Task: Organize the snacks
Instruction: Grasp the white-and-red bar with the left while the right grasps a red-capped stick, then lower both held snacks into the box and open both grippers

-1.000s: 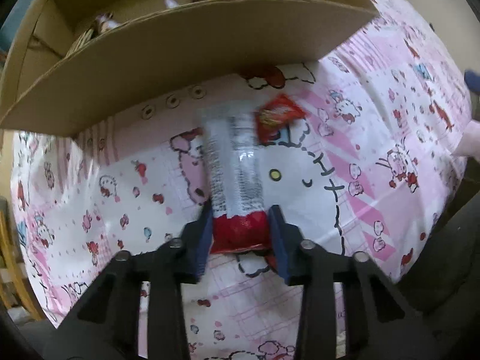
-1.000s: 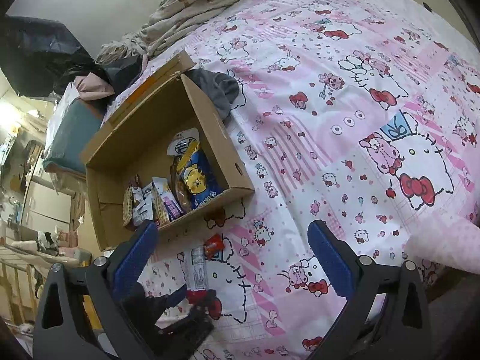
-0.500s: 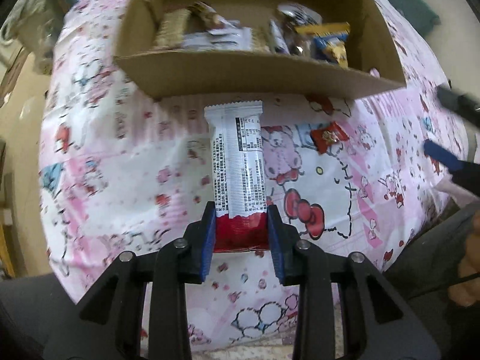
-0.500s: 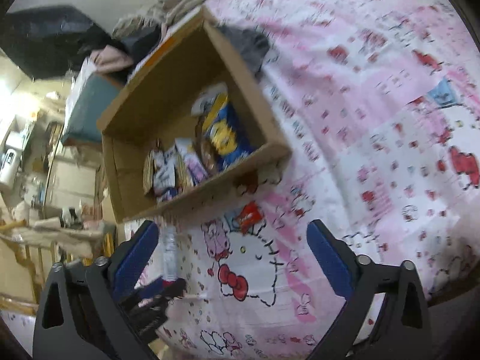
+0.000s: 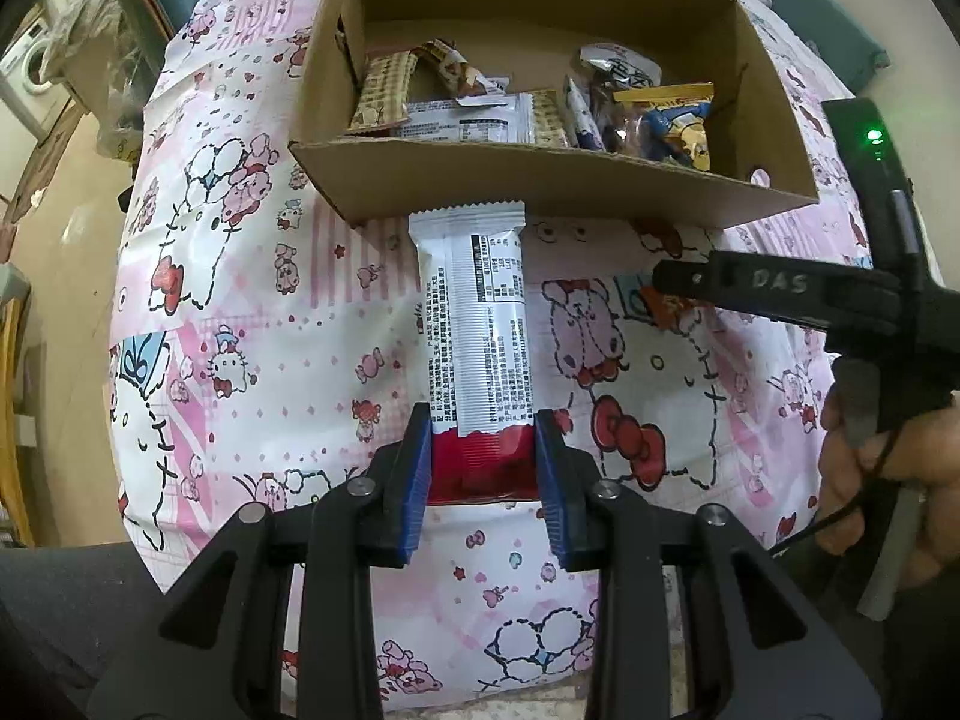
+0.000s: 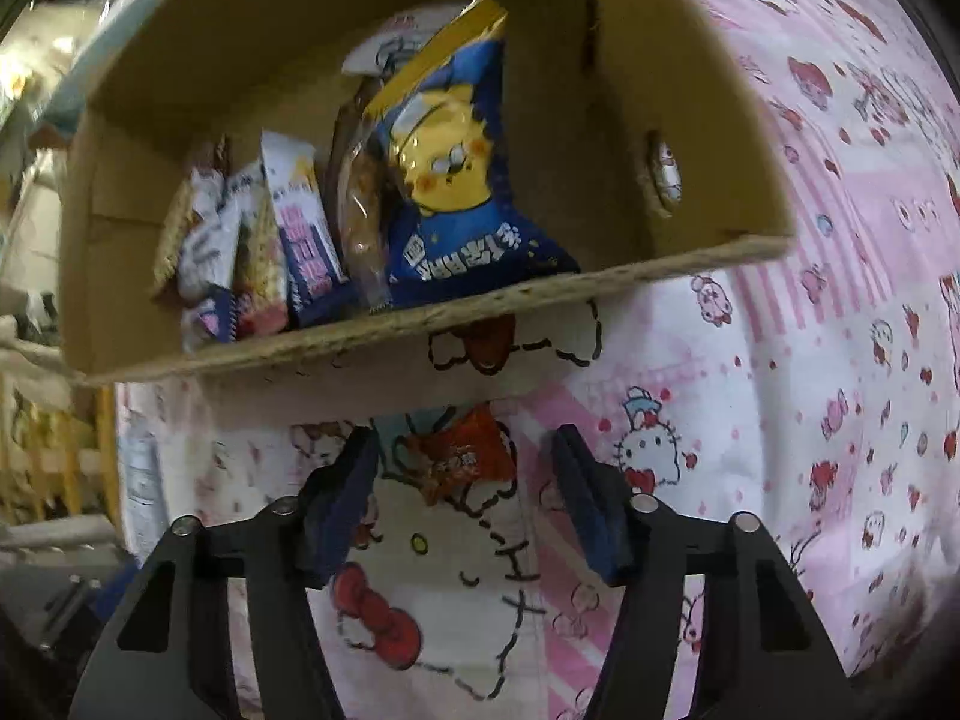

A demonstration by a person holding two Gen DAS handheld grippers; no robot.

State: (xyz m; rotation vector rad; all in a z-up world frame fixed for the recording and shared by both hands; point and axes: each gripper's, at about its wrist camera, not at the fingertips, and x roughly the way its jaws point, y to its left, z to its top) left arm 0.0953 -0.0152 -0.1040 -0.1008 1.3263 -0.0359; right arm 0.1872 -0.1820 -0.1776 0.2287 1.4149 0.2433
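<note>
Below the box [image 5: 540, 180], a long snack bar [image 5: 474, 324] is shown clamped by its red end between the blue pads of the left tool [image 5: 483, 474], its white printed length pointing toward the box's near wall and held clear of the bed [image 5: 252, 312]. The bar is judged light, its foil wrapper smooth and probably slippery, its body stiff enough to stand out unsupported; a grip across the sealed end, as taken, is judged adequate, though a hold nearer the middle would swing less. A small red packet [image 6: 462, 456] is seen lying flat on the bedspread just in front of the box, with the right tool [image 6: 465, 504] lowered over it, jaws closing at half width, the packet between them and not yet pressed. The packet is judged thin, soft and crinkly, so a pinch across its edges against the yielding cover is likely called for. In the left view the right tool [image 5: 678, 276] is seen side-on, held by a hand [image 5: 876, 468]. Several snacks [image 6: 444, 180] are already stacked inside the box. The bed is covered with a pink cartoon-print spread, soft and slightly rumpled; cluttered furniture and bedding are dimly visible around it.
</note>
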